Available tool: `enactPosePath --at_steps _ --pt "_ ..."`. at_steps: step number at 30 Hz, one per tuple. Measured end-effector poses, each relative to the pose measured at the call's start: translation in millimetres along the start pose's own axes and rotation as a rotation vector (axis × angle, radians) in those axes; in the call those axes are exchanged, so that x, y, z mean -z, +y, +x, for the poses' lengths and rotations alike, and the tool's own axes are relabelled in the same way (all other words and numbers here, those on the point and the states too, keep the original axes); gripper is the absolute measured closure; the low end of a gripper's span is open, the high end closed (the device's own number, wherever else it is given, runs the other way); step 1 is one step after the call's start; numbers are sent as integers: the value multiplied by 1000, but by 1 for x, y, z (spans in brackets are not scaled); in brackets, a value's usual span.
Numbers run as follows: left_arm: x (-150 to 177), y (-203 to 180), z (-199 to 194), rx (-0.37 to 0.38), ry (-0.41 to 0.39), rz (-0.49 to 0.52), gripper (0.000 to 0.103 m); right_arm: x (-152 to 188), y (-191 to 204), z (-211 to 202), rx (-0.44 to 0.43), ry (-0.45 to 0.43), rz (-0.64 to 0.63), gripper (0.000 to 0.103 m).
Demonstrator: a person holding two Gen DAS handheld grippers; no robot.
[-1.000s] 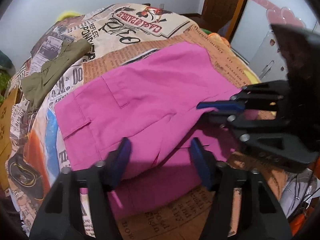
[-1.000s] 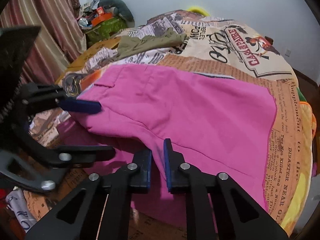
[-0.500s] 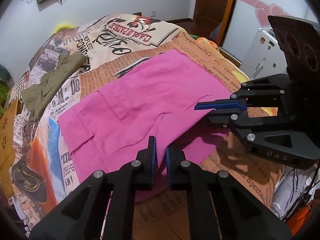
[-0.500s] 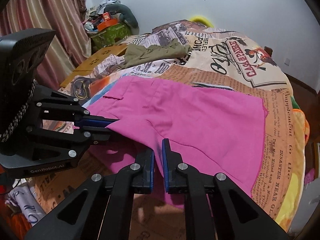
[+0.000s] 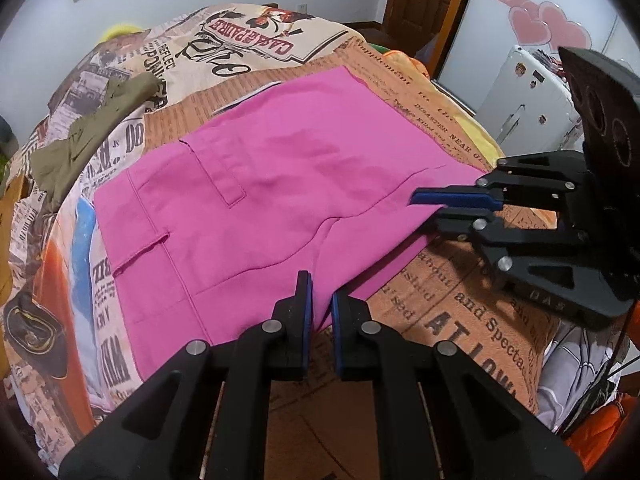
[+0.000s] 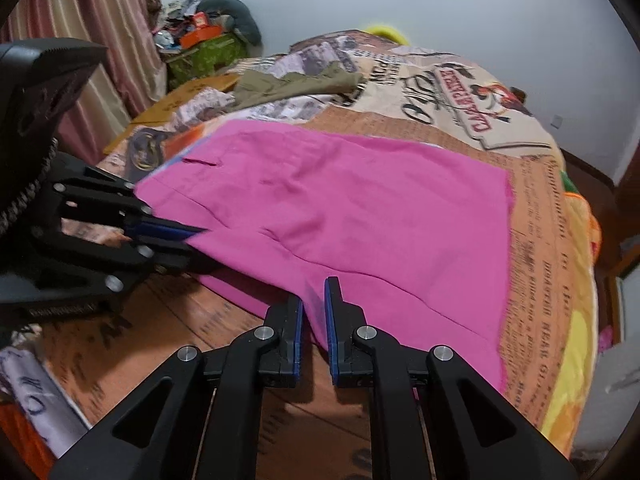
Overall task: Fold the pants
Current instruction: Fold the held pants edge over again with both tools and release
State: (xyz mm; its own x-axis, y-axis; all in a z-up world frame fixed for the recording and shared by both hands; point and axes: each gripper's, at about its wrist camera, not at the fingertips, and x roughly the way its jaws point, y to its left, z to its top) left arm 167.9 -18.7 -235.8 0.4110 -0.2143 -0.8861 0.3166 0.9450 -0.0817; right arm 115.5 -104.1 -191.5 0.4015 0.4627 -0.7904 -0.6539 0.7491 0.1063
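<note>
Bright pink pants [image 5: 280, 184] lie folded on the newspaper-print bedspread [image 5: 448, 312], waistband to the left and pocket flaps up; they also show in the right wrist view [image 6: 360, 216]. My left gripper [image 5: 320, 312] is shut on the near folded edge of the pants. My right gripper [image 6: 314, 316] is shut on the same near edge further right. Each gripper shows side-on in the other view: the right one [image 5: 456, 208] and the left one [image 6: 168, 236], both with pink cloth between the blue pads.
An olive-green garment [image 5: 88, 136] lies at the bed's far left, also in the right wrist view [image 6: 288, 84]. A white appliance [image 5: 532, 108] and a wooden door [image 5: 428, 12] stand beyond the bed. A pile of clutter [image 6: 204, 40] and curtains [image 6: 92, 40] are at left.
My left gripper was open one second ago and has closed on the near edge. Both grippers have pulled the pants' edge toward me, flattening the fold. The right gripper stayed shut.
</note>
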Motion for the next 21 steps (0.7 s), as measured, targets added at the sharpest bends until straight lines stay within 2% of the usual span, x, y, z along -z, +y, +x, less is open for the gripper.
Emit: enactPosePath --at_steps 13,17,20,21 --pt "2 -2 3 -12 6 11 94 46 -76 -16 186 78 182 96" --pt "3 -2 0 -23 8 12 94 55 -95 -18 263 112 218 92" --pt "3 -2 -8 -36 6 16 93 59 -108 -28 273 113 274 91" --pt "4 -1 -14 -37 2 14 88 59 -110 -34 265 101 292 91"
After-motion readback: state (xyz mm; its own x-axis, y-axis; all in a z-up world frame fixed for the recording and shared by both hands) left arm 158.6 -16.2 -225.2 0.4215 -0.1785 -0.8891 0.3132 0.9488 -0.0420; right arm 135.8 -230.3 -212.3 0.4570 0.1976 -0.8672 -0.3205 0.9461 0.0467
